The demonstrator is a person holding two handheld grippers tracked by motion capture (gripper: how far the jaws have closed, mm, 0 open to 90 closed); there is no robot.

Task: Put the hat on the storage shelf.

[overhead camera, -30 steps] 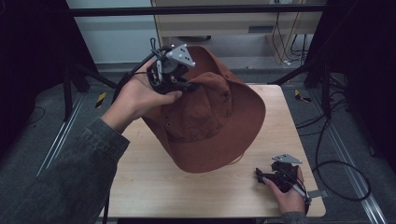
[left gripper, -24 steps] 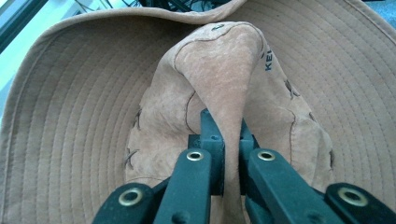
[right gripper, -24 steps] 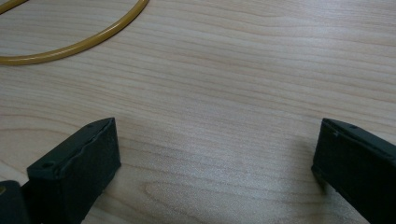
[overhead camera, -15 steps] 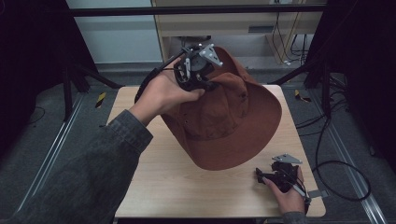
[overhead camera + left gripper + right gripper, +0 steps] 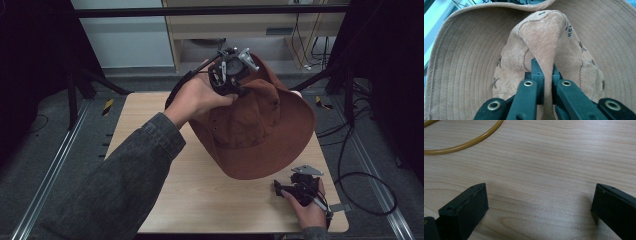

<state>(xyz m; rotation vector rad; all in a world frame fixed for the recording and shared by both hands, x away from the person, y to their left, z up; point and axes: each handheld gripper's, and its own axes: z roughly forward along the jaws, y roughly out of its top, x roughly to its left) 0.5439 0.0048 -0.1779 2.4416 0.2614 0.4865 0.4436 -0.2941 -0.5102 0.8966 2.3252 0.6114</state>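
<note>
A brown wide-brimmed suede hat (image 5: 260, 130) hangs tilted above the back of the wooden table (image 5: 200, 195). My left gripper (image 5: 239, 86) is shut on a fold of its crown, held up by the left hand. In the left gripper view the black jaws pinch that tan fold of the hat (image 5: 544, 42), with the left gripper (image 5: 544, 65) deep in the crown and the stitched brim all around. My right gripper (image 5: 280, 189) lies low at the table's front right corner, open. In the right gripper view the right gripper (image 5: 539, 202) has only bare wood between its wide-apart jaws.
A yellow ring-shaped cord (image 5: 469, 141) lies on the table ahead of the right gripper. Black frame bars (image 5: 210, 10) and cables (image 5: 360, 175) surround the table. A pale cabinet (image 5: 250, 25) stands behind it.
The left hand has carried the hat to the right and slightly down. The right gripper has stayed in place.
</note>
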